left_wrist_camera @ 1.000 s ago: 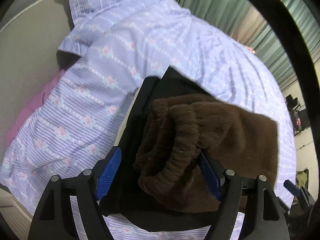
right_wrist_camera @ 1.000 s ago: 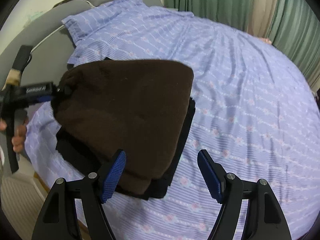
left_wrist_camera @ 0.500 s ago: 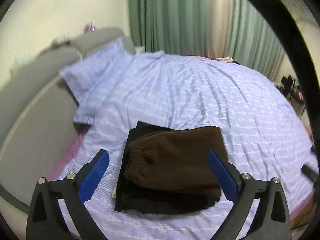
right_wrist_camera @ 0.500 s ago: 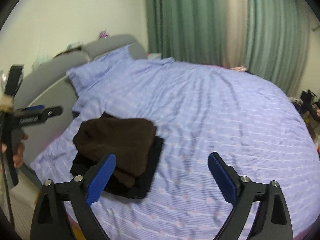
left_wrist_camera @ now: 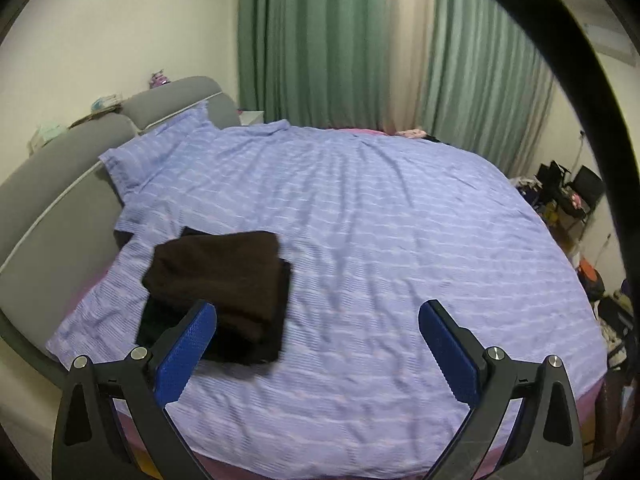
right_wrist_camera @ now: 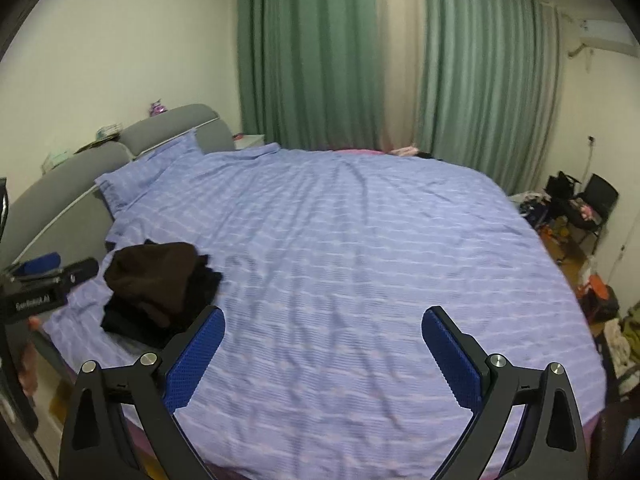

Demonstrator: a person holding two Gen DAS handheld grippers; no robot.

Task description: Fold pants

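The folded brown pants [left_wrist_camera: 218, 270] lie on top of a folded black garment [left_wrist_camera: 248, 340] at the near left of the bed. The stack also shows in the right wrist view, brown pants [right_wrist_camera: 154, 274] above black cloth [right_wrist_camera: 136, 326]. My left gripper [left_wrist_camera: 318, 340] is open and empty, held back from the stack and above the bed's near edge. My right gripper [right_wrist_camera: 323, 344] is open and empty, to the right of the stack. The left gripper's body [right_wrist_camera: 44, 292] shows at the left edge of the right wrist view.
A round bed with a lilac striped cover [left_wrist_camera: 380, 240] fills both views. A pillow [left_wrist_camera: 156, 152] and a grey headboard [left_wrist_camera: 52, 172] are at the left. Green curtains [left_wrist_camera: 312, 40] hang behind. Bags, a chair and clutter [right_wrist_camera: 576, 208] stand on the floor at the right.
Both grippers have pulled back and up from the stack. The left gripper had its fingers around the brown pants a second ago; the pants now lie free on the black garment.
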